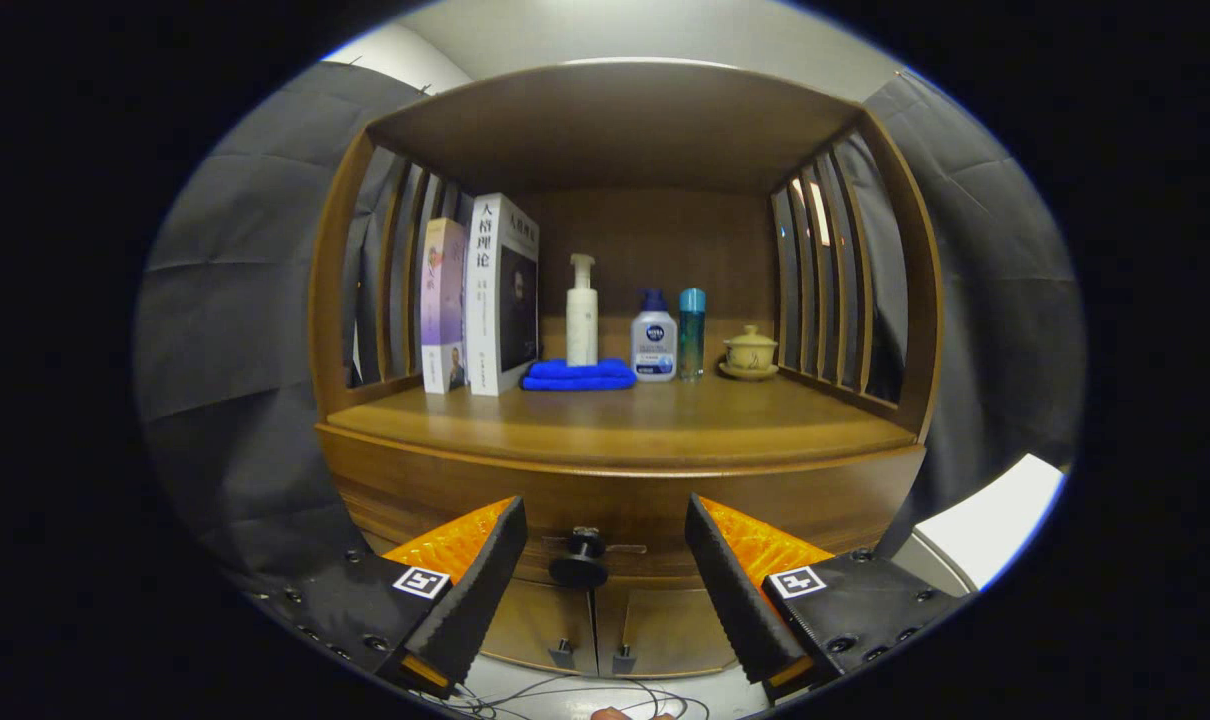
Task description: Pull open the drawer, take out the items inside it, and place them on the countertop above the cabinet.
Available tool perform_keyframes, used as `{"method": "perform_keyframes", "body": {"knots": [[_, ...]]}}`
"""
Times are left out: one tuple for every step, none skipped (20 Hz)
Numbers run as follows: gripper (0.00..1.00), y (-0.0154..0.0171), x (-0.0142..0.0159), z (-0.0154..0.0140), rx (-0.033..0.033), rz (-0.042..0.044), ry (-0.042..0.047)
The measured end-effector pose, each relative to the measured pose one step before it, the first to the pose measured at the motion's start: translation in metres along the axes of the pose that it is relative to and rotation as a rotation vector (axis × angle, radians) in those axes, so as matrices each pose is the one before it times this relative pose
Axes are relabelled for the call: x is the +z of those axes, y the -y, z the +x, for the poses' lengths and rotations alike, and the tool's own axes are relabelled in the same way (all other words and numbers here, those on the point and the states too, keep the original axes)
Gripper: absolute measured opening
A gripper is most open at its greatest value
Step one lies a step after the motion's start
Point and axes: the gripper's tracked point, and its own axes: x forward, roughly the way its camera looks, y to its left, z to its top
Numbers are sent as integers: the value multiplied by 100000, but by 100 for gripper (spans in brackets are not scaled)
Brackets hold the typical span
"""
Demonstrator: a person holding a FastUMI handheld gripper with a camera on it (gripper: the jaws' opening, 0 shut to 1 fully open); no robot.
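A wooden cabinet stands ahead with a closed drawer [625,510] under its countertop [615,420]. A dark round knob [579,562] sticks out of the drawer front, lying between my two fingers and a little beyond their tips. My gripper [605,545] is open, with its fingers wide on either side of the knob and touching nothing. What lies inside the drawer is hidden.
At the back of the countertop stand two upright books [480,295], a folded blue cloth [578,375], a white pump bottle [582,312], a small blue-capped bottle [654,345], a teal bottle [692,333] and a lidded cup [750,352]. Slatted sides and a shelf roof enclose it. Two small doors [595,625] sit below the drawer; cables lie on the floor.
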Motion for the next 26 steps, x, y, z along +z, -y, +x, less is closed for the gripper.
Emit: {"method": "perform_keyframes", "body": {"knots": [[100, 14, -784, 443, -45, 393, -1354], [100, 72, -601, 509, -174, 229, -997], [100, 149, -608, 421, -301, -70, -933], [100, 60, -497, 516, -253, -275, -883], [100, -94, -503, 421, -98, -123, -860], [100, -170, -322, 388, 186, -25, -694], [100, -224, -344, 226, 298, -287, -443], [100, -177, -236, 339, 13, -716, -211], [100, -172, -258, 368, -142, -998, -377], [100, -90, -294, 302, -495, -997, -469], [100, -105, -458, 128, -272, -838, -630], [100, -104, -236, 195, -323, -579, -504], [100, 98, -208, 198, -977, -629, -403], [100, 119, -44, 195, -709, -466, 114], [93, -215, -5, 171, 242, 47, 376], [85, 9, 148, 122, 122, 312, 400], [78, -226, -59, 22, 1129, 919, 50], [70, -554, -105, -5, 1930, 1098, -499], [63, -640, -93, -16, 2216, 881, -449], [55, 89, 33, 134, -1481, -1107, 388], [48, 100, 15, 232, -139, -1156, -692], [45, 6, -33, -125, -336, -50, -228], [42, -53, -131, -142, -210, 1364, -277], [37, 31, 120, 114, 41, 1476, 100], [31, -79, -76, -22, 348, 141, -759], [31, 217, 78, -473, -318, 608, 13]]}}
